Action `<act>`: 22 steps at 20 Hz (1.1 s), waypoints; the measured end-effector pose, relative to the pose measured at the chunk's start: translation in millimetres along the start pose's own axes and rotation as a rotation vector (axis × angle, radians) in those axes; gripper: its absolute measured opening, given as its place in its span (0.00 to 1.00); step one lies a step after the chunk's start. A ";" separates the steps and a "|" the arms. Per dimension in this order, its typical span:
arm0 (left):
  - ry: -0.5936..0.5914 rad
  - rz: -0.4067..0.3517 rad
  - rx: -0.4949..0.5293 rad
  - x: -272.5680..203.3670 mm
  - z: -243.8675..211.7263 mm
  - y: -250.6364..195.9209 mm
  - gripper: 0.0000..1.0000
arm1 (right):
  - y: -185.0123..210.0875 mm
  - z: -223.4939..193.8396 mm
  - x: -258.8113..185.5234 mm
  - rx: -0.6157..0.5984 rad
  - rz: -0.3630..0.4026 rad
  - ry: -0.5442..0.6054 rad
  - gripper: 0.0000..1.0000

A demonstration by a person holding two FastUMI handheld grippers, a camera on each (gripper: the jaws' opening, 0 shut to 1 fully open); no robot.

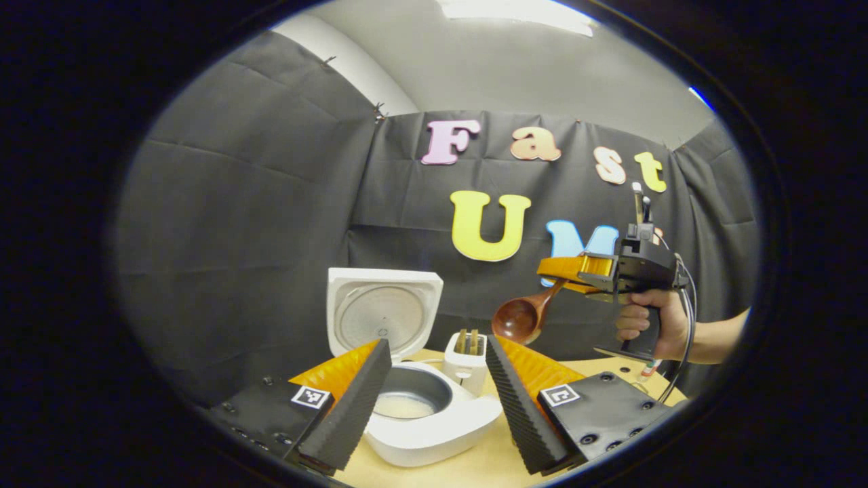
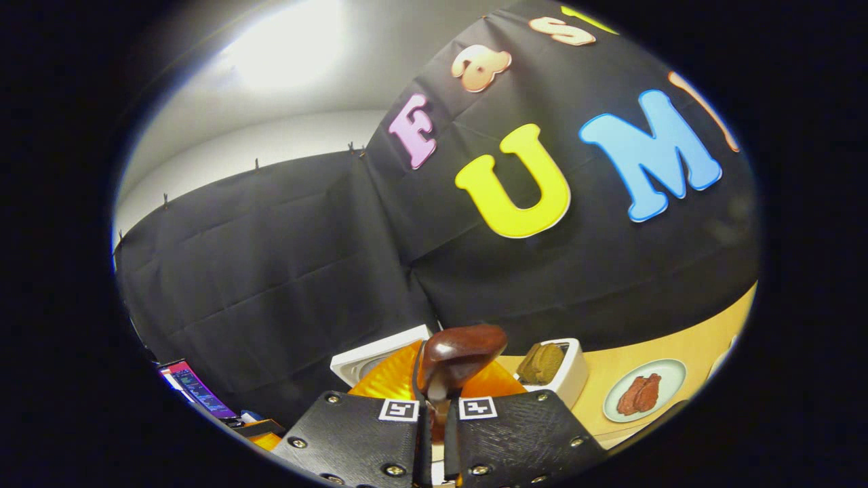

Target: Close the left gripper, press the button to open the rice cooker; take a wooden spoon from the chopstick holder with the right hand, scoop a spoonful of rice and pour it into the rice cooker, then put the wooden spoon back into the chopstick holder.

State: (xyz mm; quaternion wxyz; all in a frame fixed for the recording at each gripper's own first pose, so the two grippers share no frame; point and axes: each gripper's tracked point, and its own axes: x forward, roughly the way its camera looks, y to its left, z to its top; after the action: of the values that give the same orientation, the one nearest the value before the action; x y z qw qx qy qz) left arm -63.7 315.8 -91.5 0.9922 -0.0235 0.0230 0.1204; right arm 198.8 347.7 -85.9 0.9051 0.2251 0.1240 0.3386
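Left claw (image 1: 437,400): open wide, holding nothing.
Right claw (image 2: 437,434): squeezing one wooden spoon (image 2: 456,352), up in the air.
Left gripper view: one rice cooker (image 1: 420,407), lid up.
Right gripper view: one plate (image 2: 644,396), far right on the surface (image 2: 705,346).

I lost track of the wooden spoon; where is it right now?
In the left gripper view the wooden spoon hangs at right, clamped in the right gripper, above the chopstick holder beside the open rice cooker.
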 end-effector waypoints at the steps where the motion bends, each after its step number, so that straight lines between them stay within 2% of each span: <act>1: -0.003 -0.020 0.004 3.3 1.9 -10.2 0.98 | -11.7 7.4 -10.7 0.007 -0.019 -0.017 0.07; 8: -0.005 -0.152 0.021 30.7 10.0 -78.7 0.97 | -72.9 47.0 -86.2 0.029 -0.141 -0.107 0.07; 12: 0.006 -0.214 0.023 38.4 8.2 -111.0 0.98 | -113.0 57.2 -129.5 -0.007 -0.241 -0.133 0.07; 18: 0.008 -0.267 0.032 41.9 8.9 -147.4 0.96 | -156.6 70.6 -190.4 -0.012 -0.345 -0.156 0.07; 22: 0.003 -0.256 0.050 43.1 10.6 -158.0 0.97 | -188.7 71.9 -223.8 -0.036 -0.443 -0.157 0.07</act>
State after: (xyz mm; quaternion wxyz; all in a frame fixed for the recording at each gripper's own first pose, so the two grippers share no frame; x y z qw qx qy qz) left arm 16.4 173.4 -76.7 0.9997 -0.0017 0.0242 -0.0078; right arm 165.5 48.4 -100.0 0.9681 0.2017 0.0935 0.1155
